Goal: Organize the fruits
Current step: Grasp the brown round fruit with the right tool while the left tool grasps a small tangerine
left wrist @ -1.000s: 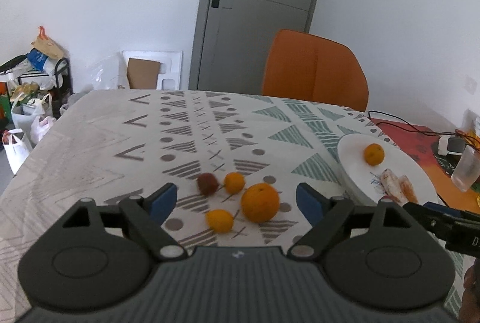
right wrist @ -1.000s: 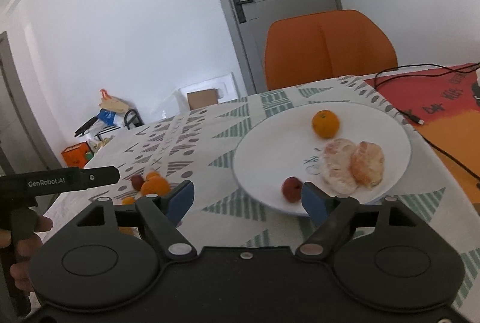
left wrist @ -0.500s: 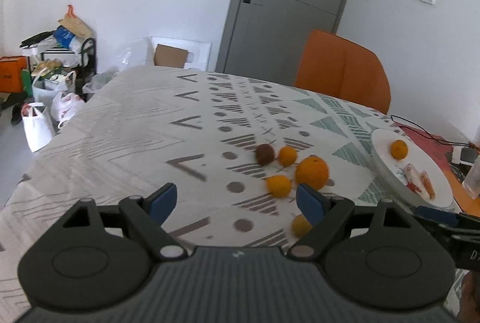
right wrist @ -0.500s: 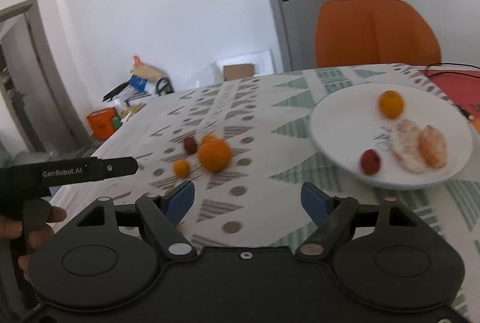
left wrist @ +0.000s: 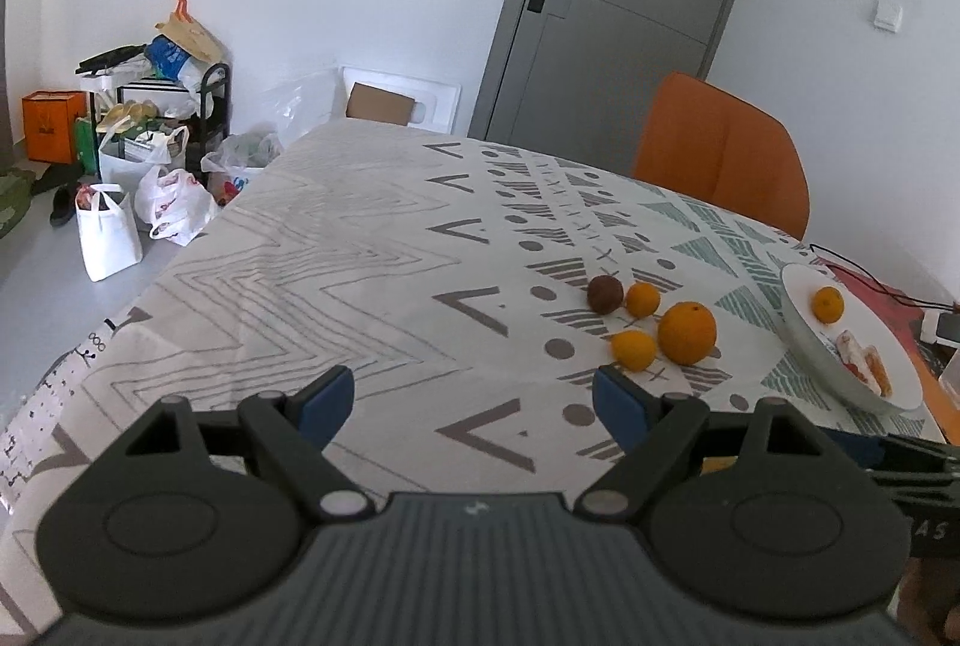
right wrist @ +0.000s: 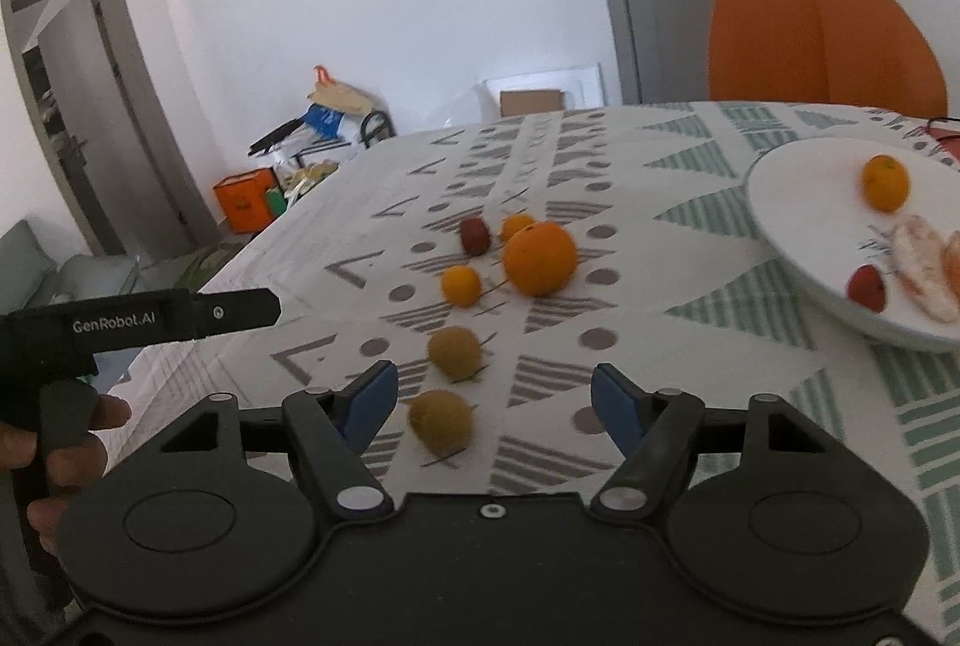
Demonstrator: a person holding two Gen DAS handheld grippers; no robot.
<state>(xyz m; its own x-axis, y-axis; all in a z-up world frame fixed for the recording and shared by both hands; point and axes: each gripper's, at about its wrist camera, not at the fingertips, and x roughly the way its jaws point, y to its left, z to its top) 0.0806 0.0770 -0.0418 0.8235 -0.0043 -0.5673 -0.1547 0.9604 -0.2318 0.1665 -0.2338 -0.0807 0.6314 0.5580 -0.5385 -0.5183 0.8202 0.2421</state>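
Right gripper [right wrist: 492, 403], jaws empty and just narrowing, should centre on the nearest yellow fruit [right wrist: 441, 421] at the table's near edge; left gripper [left wrist: 474, 406] wide

White words "GenRobot.AI" on black side of left gripper [right wrist: 150, 319], seen from right wrist view. Person's hand [right wrist: 57, 445] holds that gripper below words.

White letters "AS" on black part at right edge of left wrist view, on right gripper body [left wrist: 927, 529]; rest of word cut off, maybe more letters.

Orange box [left wrist: 53, 126] on floor has small dark mark, too small to read.
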